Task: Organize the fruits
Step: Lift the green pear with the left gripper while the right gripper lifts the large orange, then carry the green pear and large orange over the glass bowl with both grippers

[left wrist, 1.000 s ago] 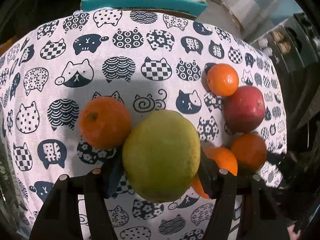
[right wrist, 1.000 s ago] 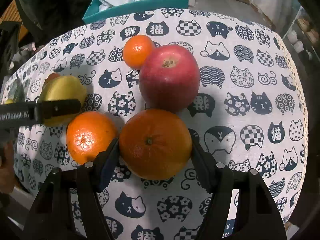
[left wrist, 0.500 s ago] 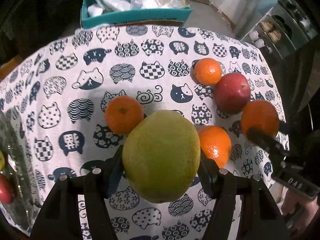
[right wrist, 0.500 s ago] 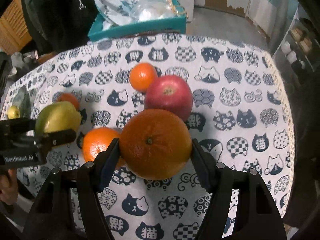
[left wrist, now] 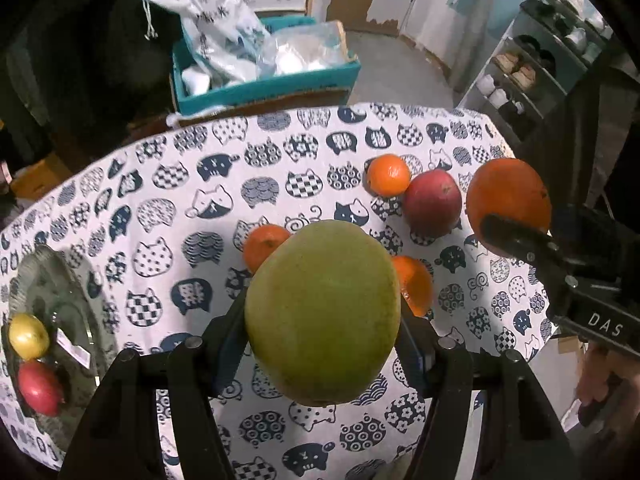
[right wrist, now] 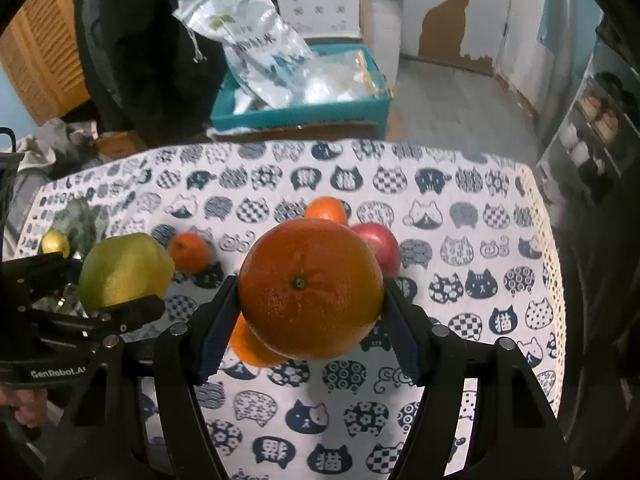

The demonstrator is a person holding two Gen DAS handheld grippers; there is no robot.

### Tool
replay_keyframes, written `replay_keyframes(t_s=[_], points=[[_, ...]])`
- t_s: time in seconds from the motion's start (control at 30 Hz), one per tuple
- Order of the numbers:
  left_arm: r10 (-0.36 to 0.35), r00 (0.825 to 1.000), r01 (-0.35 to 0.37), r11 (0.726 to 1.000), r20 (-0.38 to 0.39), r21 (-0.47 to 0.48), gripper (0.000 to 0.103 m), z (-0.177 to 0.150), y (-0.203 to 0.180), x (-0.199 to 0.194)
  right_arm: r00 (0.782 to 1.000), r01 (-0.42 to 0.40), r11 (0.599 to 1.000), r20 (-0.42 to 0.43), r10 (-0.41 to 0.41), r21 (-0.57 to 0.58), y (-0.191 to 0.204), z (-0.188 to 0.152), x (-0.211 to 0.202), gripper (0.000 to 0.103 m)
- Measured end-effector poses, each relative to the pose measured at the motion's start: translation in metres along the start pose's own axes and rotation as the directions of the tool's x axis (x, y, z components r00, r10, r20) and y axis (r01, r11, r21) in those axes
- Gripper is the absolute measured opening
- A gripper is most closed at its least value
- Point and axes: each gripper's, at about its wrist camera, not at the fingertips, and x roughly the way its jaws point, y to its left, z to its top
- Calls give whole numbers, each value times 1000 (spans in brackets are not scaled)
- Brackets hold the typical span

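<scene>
My left gripper (left wrist: 322, 320) is shut on a large green pear-like fruit (left wrist: 322, 312), held above the cat-print tablecloth (left wrist: 168, 208). My right gripper (right wrist: 310, 292) is shut on a big orange (right wrist: 310, 288), also lifted off the table; the same orange (left wrist: 508, 200) shows at the right of the left wrist view. On the cloth lie a red apple (left wrist: 432, 204) and three small oranges (left wrist: 388, 174) (left wrist: 264, 246) (left wrist: 416, 284). A glass plate (left wrist: 60, 280) at the left edge holds a yellow fruit (left wrist: 28, 336) and a red fruit (left wrist: 38, 388).
A teal box (right wrist: 300, 114) stuffed with plastic bags stands behind the table. A shelf unit with shoes (left wrist: 532, 68) stands at the right. A wooden slatted door (right wrist: 44, 60) is at the far left. A hand (left wrist: 600, 380) grips the right tool.
Both grippers have risen with their fruit, so the table looks smaller and farther. The glass plate with two fruits has come into the left wrist view.
</scene>
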Motion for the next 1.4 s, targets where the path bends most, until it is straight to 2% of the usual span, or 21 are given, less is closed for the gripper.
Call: replay_keyframes(t_s=[0.3, 0.73, 1.4], points=[[1, 998, -1, 1000, 65, -6, 67, -3, 10, -34, 997, -32, 999, 68, 34, -34, 28, 18, -26, 69], [6, 991, 2, 998, 135, -58, 68, -8, 42, -77, 988, -83, 993, 120, 93, -88, 76, 42, -45, 69], [60, 985, -27, 981, 165, -193, 67, -38, 131, -107, 977, -169, 966, 97, 191, -198, 174, 68, -31, 69]])
